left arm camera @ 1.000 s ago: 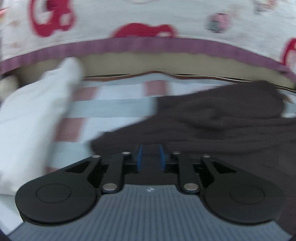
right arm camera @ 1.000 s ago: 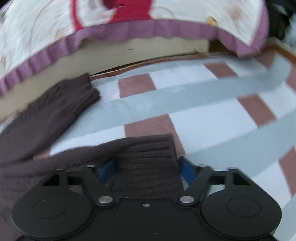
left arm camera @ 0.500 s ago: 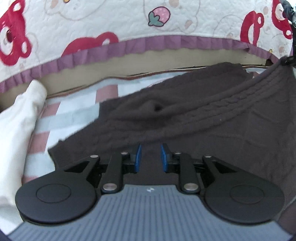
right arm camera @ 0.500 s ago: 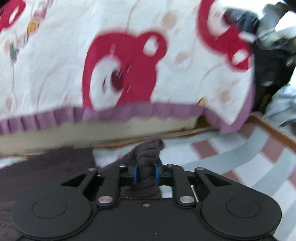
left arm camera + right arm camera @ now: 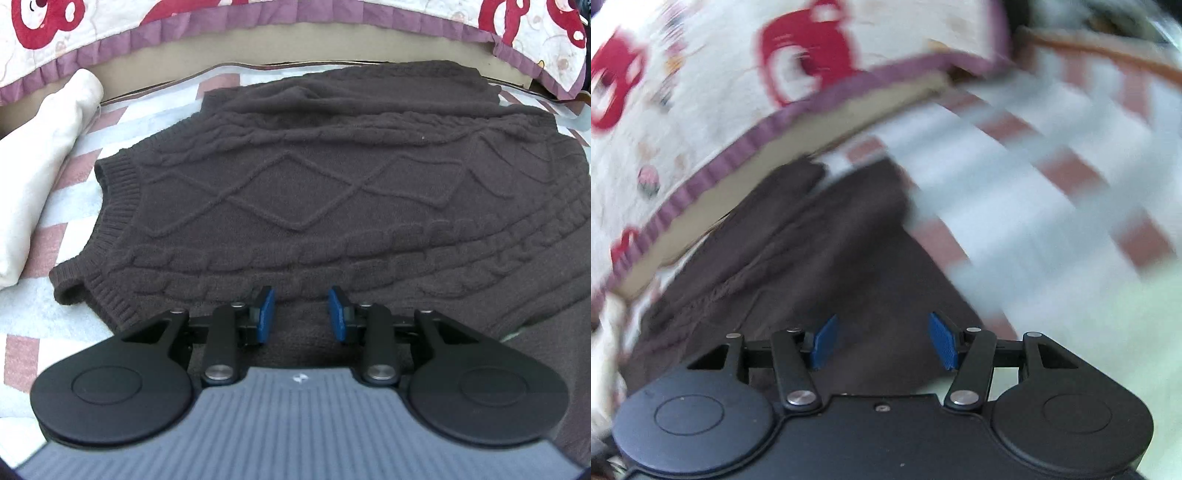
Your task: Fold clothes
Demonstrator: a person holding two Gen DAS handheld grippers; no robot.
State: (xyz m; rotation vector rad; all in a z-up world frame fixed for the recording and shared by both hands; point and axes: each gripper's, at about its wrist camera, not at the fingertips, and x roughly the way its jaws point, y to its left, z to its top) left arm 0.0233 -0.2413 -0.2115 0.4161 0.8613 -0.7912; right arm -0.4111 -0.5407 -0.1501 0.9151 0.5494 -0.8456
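A dark brown cable-knit sweater (image 5: pixel 314 177) lies spread across the checked sheet (image 5: pixel 70 173), folded over on itself so a double layer shows along the near edge. Its ribbed hem (image 5: pixel 114 206) runs down the left side, and the diamond and rope patterns face up. The far part of it bunches in soft wrinkles close to the quilt (image 5: pixel 524 26), a white one with red bears and a purple frill that hangs along the back.

The left gripper (image 5: pixel 301 314) sits low at the near edge of the sweater, its blue pads (image 5: pixel 265 314) spread apart with brown knit showing between them but nothing pinched. To the left of the sweater, near but apart from it, lies a white cloth (image 5: pixel 44 147), rolled or bundled on the sheet.

The right wrist view is badly blurred. The right gripper (image 5: pixel 882 341) hangs over the sweater (image 5: pixel 831 251) as well, jaws parted wide and grasping nothing; brown fabric fills the space under and ahead of it. From this side the sweater reaches up to the foot of the quilt (image 5: pixel 701 96), and the sheet (image 5: pixel 1015 206) with its pink and grey squares stretches off to the right. A pale green patch (image 5: pixel 1126 314) shows at the right edge; I cannot tell what it is
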